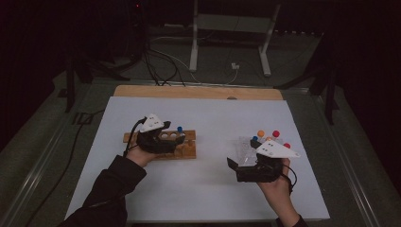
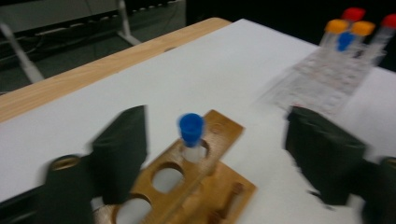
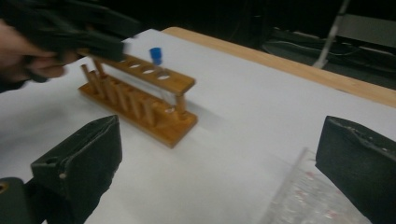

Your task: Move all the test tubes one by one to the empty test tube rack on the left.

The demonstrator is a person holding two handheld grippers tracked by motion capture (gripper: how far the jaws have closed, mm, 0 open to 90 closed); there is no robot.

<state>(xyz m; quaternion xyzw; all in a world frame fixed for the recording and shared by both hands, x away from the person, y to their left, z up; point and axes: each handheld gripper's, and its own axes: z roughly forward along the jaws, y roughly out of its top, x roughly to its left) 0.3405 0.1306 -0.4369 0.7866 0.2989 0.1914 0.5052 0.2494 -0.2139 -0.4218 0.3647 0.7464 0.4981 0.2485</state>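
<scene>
Left gripper (image 2: 215, 154): jaws apart around blue-capped clear tube (image 2: 191, 133) in brown wooden rack (image 2: 219, 186), pads clear of it.
Right gripper (image 3: 219, 172): jaws apart, nothing between, clear plastic rack (image 1: 246, 147) just beyond.
Room: bare white table (image 1: 213, 189) between the racks.

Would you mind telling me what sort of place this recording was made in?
Probably a lab or test bench set up for recording. A wooden test-tube rack holding a blue-capped tube and a clear plastic rack of coloured-capped tubes stand on a white-topped table, with cables on the dark floor behind.
</scene>
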